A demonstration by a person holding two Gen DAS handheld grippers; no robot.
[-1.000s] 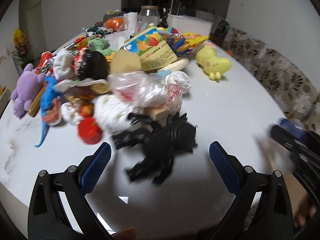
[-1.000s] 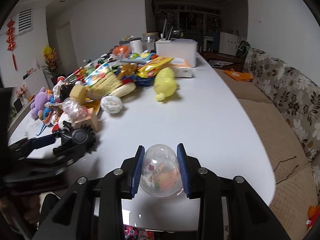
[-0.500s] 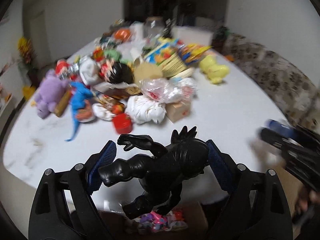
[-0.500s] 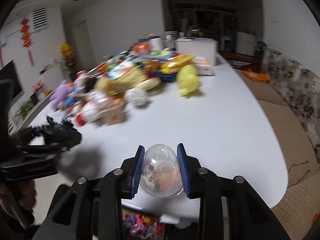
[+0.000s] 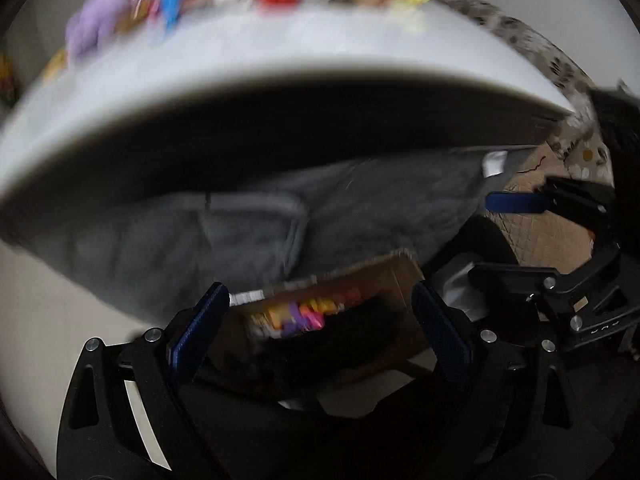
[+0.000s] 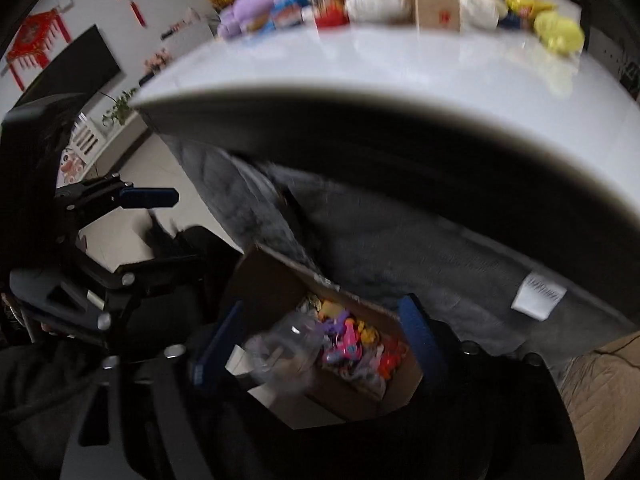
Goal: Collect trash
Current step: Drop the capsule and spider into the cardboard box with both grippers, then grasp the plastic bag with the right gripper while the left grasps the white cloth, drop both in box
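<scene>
A brown cardboard box (image 5: pixel 394 276) (image 6: pixel 276 276) sits below the table edge, holding colourful small toys (image 5: pixel 304 314) (image 6: pixel 348 340). My left gripper (image 5: pixel 320 336) is open above it; a dark blurred shape, likely the black dinosaur toy (image 5: pixel 332 344), lies in the box between the fingers. My right gripper (image 6: pixel 316 344) is open above the same box, and the clear plastic capsule (image 6: pixel 284 348) is blurred, loose between its fingers. Each gripper shows in the other's view: the right one (image 5: pixel 516 202) and the left one (image 6: pixel 148 198).
The white table (image 5: pixel 280 60) (image 6: pixel 360 72) curves overhead with a pile of toys and packets (image 6: pixel 400 0) at its far side. A grey cloth (image 5: pixel 248 224) hangs under it. A floral sofa (image 5: pixel 560 68) stands to the right.
Both grippers have swung down from the tabletop to the box under the table edge. Both have opened: the black dinosaur and the clear capsule have left their grips.
</scene>
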